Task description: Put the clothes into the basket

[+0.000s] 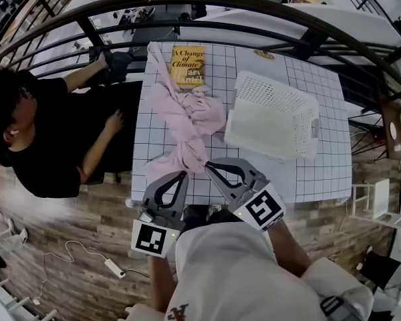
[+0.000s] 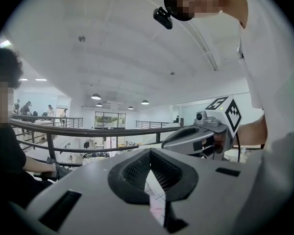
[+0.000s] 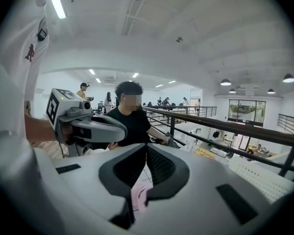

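Two claws, the left claw (image 1: 184,174) and the right claw (image 1: 208,165), had their jaws pressed together on nothing at the counter's (image 1: 321,172) near edge. The pink garment (image 1: 187,119) lay just ahead of both tips, and the white basket (image 1: 267,85) sat ahead of the right claw, to its right.

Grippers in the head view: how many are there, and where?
2. The left gripper is at the table's near edge, near the pink clothes; the right gripper is beside it, toward the white basket.
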A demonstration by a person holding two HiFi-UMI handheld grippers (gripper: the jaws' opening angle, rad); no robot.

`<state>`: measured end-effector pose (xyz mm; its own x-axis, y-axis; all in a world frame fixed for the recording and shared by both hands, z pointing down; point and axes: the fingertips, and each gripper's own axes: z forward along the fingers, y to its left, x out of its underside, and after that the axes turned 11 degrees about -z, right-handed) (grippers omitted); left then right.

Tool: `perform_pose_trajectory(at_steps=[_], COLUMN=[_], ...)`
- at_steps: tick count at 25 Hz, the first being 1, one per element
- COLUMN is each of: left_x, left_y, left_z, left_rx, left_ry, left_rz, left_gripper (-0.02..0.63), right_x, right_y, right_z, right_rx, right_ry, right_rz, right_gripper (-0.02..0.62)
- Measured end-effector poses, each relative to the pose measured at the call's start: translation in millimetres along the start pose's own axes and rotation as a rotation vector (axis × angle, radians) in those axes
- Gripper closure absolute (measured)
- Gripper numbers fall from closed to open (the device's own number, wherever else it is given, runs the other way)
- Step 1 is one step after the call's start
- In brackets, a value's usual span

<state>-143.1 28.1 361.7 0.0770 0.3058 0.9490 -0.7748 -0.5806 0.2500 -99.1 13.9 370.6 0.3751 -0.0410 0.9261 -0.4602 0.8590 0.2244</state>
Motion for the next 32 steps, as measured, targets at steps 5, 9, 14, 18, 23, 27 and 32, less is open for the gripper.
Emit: perform_pose_trajectory(at_steps=[5,9,14,18,23,27,32], left_x=[5,9,14,19,28,37,48], left_y=[17,25,37,43,47,46,48], left_z=[8,12,17,22,30,35,38], left_rx=[0.033,0.063,0.093,0.106,0.094,0.068,0.042], left_ry=[0.016,0.034,0.058,0.070,0.092,0.103,0.118], left_rz=[0.007,0.025,0.033,0.021,0.004,0.002,-0.009], left_gripper=[0.603,0.603,0.603,0.603,0.603,0.603,0.603], right_x=[7,13,27,41,63,85,103], right_y=[-10,-16,-19,-18,-16,-13,-12], right_z=[18,26,38,45,52,52,57], right_rx=[0.030,0.057,0.081,0.083,0.054,0.023,-0.017], right_ry=[0.021,0.065,0.142,0.207,0.273,0.338,0.374], right_rz=[0.004,0.002,-0.003,-0.005,-0.015,-0.021,-0.024], right_gripper=[0.578,0.578,0.578,0.577,0.577,0.577,0.561])
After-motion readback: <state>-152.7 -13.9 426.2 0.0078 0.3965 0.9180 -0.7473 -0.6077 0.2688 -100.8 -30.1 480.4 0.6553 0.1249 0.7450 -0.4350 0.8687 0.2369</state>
